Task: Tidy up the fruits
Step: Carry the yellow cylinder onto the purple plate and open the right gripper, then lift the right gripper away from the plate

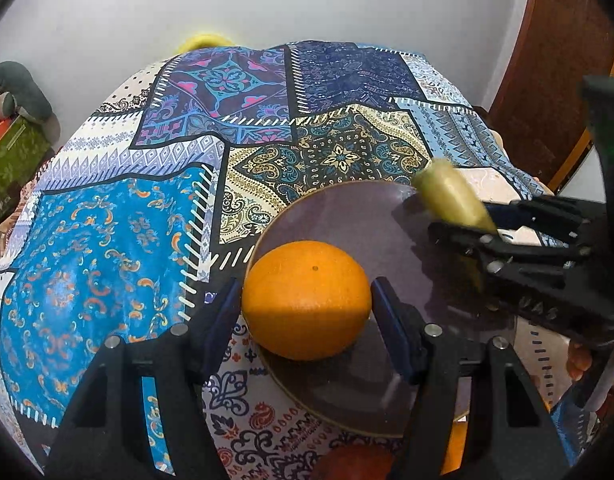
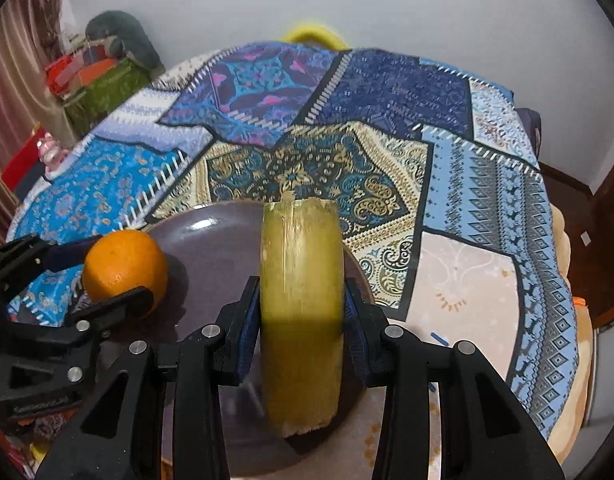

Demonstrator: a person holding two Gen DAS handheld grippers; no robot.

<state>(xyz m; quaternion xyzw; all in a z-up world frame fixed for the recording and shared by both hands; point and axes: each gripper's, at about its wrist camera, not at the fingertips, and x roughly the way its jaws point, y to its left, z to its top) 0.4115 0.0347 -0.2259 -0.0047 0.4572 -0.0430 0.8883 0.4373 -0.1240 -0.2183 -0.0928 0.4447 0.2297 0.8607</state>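
My left gripper (image 1: 307, 300) is shut on an orange (image 1: 306, 300) and holds it over the near left edge of a dark purple plate (image 1: 411, 256). My right gripper (image 2: 303, 304) is shut on a yellow-green cut stalk piece (image 2: 302, 280), held above the same plate (image 2: 211, 248). In the left wrist view the stalk piece (image 1: 447, 198) and the right gripper (image 1: 507, 240) come in from the right over the plate's far edge. In the right wrist view the orange (image 2: 125, 268) and the left gripper (image 2: 87, 276) show at the left.
The plate lies on a patchwork cloth (image 1: 107, 240) over a table. Another orange fruit (image 1: 355, 464) lies just below the plate's near rim. A yellow object (image 2: 313, 34) sits past the far table edge. Cluttered boxes (image 2: 99, 80) stand at the far left.
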